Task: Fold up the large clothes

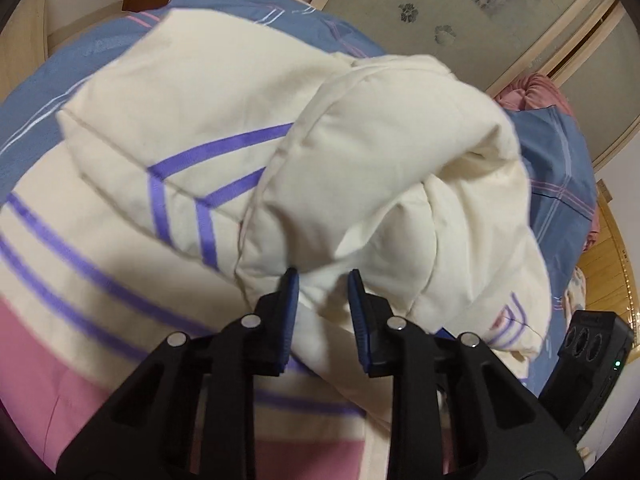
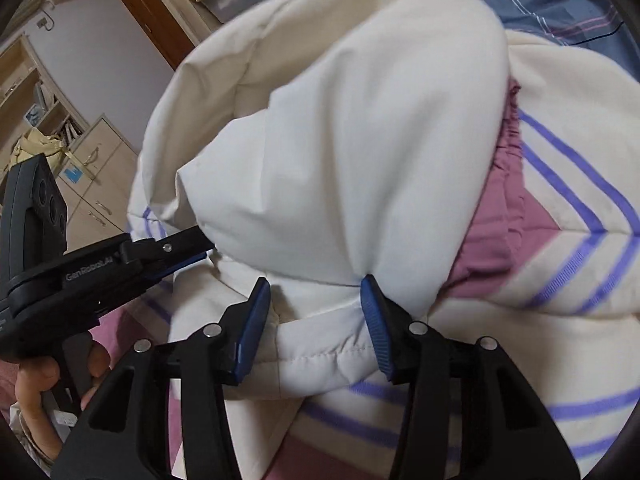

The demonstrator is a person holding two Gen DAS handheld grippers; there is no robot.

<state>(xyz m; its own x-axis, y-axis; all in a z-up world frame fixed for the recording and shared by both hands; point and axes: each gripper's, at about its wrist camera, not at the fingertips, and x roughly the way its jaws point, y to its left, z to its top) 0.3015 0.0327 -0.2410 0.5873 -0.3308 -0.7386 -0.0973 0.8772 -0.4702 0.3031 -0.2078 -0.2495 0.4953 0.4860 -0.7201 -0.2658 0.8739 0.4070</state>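
A large padded cream jacket [image 1: 224,128] with purple stripes and pink panels lies on a bed; it also fills the right wrist view [image 2: 360,140]. A puffy cream fold, probably the hood, is bunched up and lifted. My left gripper [image 1: 323,280] has that cream padding pinched between its blue pads. My right gripper [image 2: 316,284] is shut on a thick wad of the same cream fabric. The left gripper also shows in the right wrist view [image 2: 200,246], gripping the fold's left edge, with a hand on its handle.
A blue bedsheet [image 1: 560,168] with pink and white lines lies under the jacket. A pink pillow [image 1: 536,92] sits at the bed's far side. A patterned wardrobe door [image 1: 460,4] is behind. Drawers and shelves [image 2: 92,184] stand to the left of the bed.
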